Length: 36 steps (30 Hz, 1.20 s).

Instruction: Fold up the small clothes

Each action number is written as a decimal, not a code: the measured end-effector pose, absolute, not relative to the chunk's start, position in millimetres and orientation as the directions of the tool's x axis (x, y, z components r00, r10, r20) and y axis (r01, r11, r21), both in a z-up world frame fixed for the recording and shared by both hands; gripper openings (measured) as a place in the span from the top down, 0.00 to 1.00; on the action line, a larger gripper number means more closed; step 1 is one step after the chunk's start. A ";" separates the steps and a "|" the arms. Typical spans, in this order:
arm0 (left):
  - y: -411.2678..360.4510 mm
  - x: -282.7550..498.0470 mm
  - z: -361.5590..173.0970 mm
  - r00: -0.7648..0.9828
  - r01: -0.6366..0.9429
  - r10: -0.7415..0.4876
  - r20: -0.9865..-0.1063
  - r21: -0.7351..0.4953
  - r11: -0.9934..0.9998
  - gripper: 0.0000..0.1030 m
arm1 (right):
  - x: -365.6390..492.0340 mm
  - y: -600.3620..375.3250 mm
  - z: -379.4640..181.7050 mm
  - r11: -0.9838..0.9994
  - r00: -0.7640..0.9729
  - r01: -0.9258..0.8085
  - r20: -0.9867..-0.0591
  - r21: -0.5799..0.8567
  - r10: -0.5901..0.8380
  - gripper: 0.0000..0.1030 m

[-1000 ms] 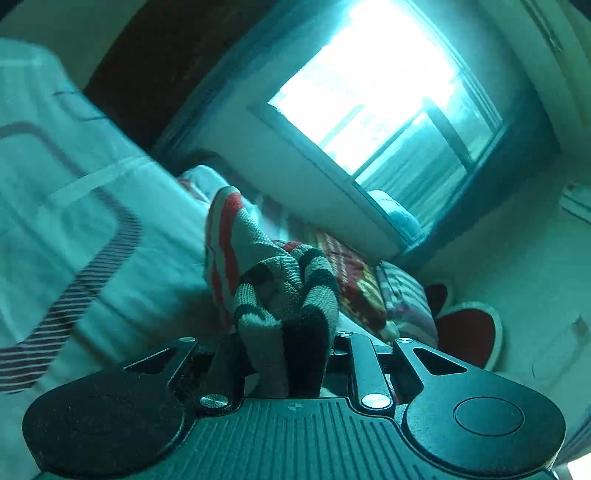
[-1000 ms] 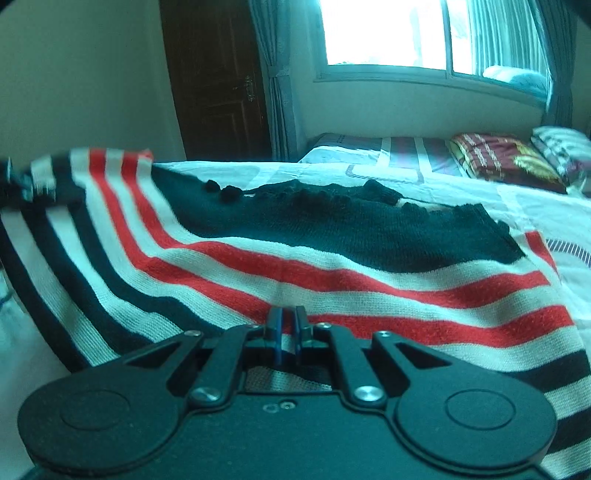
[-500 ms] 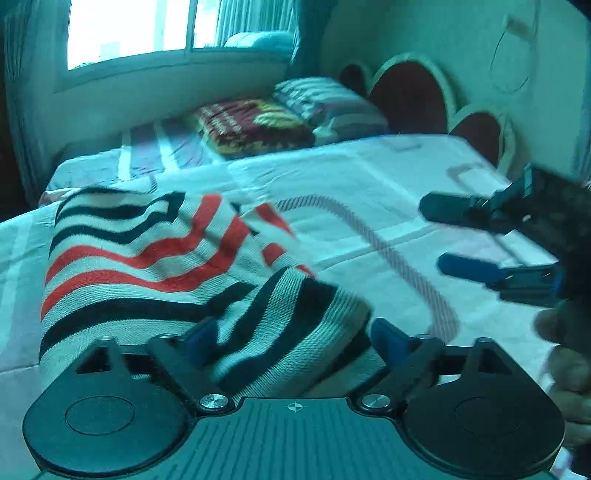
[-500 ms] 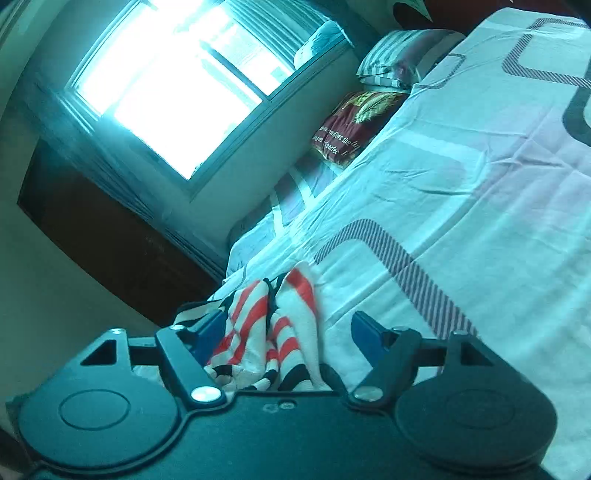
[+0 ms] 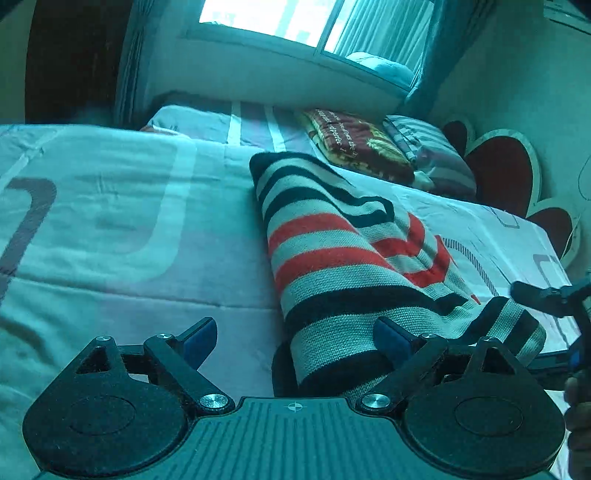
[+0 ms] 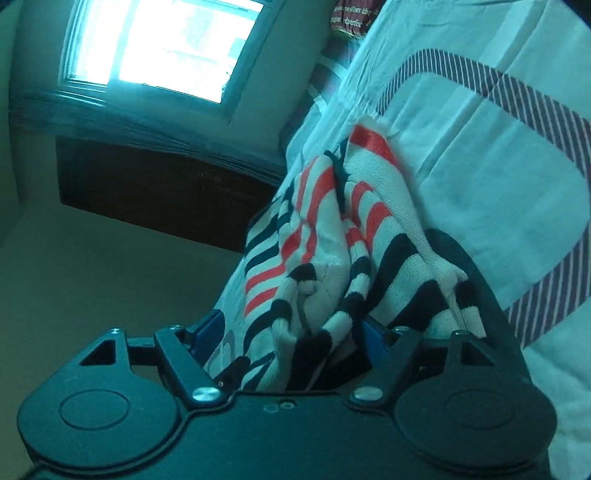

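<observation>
Both of my grippers stand spread, and the folded striped sweater lies loose on the bed.

My left gripper (image 5: 291, 341) has just been opening: its blue pads (image 5: 199, 334) now sit wide apart, and the near end of the striped sweater (image 5: 332, 254) lies between them without being pinched. The sweater, banded in red, white and black, rests as a long folded bundle on the pale patterned bedspread (image 5: 110, 221), running away toward the pillows (image 5: 369, 144) under the window (image 5: 295, 18). My right gripper (image 6: 291, 330) has also just been opening; from its own camera I see bunched folds of the sweater (image 6: 332, 240) between its parted fingers, lying loose against the bedspread (image 6: 480, 166). In the left view that gripper (image 5: 554, 325) shows at the right edge, just past the sweater's end.
</observation>
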State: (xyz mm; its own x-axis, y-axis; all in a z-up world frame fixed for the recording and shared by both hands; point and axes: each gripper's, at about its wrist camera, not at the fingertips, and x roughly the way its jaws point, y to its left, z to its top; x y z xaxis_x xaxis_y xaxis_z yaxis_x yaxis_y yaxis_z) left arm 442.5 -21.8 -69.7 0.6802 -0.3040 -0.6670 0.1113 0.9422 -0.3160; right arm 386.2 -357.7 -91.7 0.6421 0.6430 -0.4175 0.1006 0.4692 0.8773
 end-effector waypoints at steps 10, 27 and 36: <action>-27.3 445.7 -93.4 0.680 0.115 -0.335 -0.652 -0.356 0.927 0.07 | 400.5 -266.2 -48.1 0.935 0.704 -0.191 -0.622 0.298 0.342 0.80; -75.6 435.5 -62.1 0.693 0.244 -0.293 -0.658 -0.169 0.955 0.07 | 383.7 -316.5 -66.7 0.925 0.810 -0.090 -0.513 0.369 0.283 0.81; -82.9 439.4 -60.6 0.674 0.260 -0.268 -0.688 -0.118 0.958 0.07 | 370.7 -355.8 -72.1 0.807 0.742 -0.012 -0.536 0.590 0.403 0.67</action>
